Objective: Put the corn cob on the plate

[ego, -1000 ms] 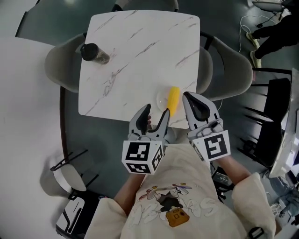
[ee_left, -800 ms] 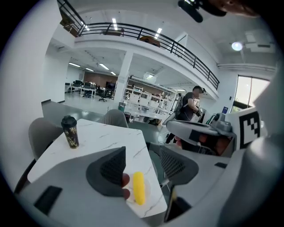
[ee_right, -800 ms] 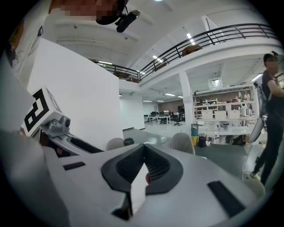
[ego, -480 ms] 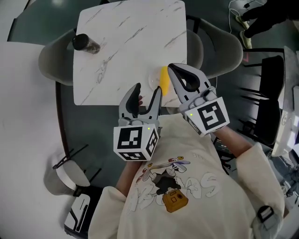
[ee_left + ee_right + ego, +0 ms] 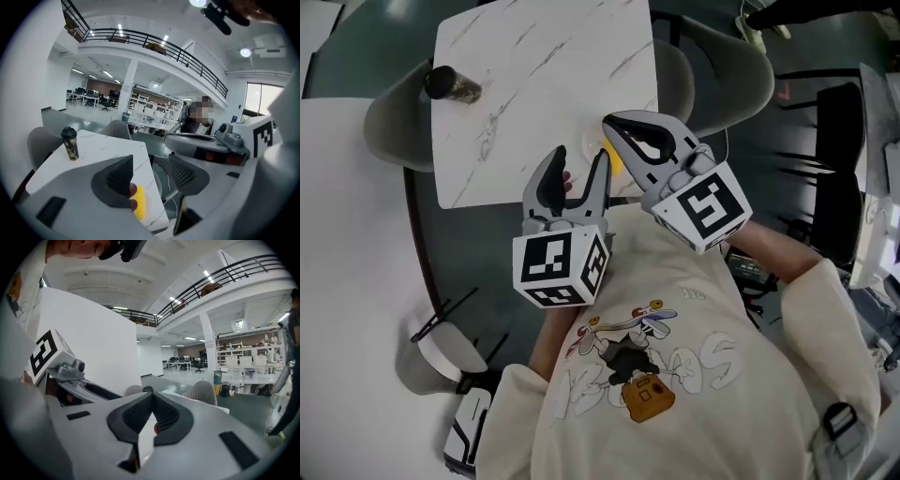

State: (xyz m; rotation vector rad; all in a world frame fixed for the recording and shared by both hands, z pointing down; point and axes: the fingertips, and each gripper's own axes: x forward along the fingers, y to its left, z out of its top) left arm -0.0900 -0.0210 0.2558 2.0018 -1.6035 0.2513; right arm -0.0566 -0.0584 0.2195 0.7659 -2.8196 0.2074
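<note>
The yellow corn cob (image 5: pixel 615 161) lies on a small white plate (image 5: pixel 590 147) at the marble table's near edge, mostly hidden behind my grippers in the head view. In the left gripper view the corn cob (image 5: pixel 139 207) shows low between the jaws, on the table beyond them. My left gripper (image 5: pixel 576 161) is open and empty, raised off the table in front of my chest. My right gripper (image 5: pixel 610 125) hangs over the plate's spot, shut with nothing in it. Its pads meet in the right gripper view (image 5: pixel 152 401). My left gripper (image 5: pixel 150 164) holds nothing.
A dark lidded tumbler (image 5: pixel 448 83) stands at the table's far left corner, also in the left gripper view (image 5: pixel 70 143). Grey chairs (image 5: pixel 386 127) (image 5: pixel 727 66) flank the white marble table (image 5: pixel 534 66). A person sits behind the table in the left gripper view.
Both grippers have risen and drawn back from the table toward my chest. The right one stays shut, the left stays open. The corn cob still lies on the plate.
</note>
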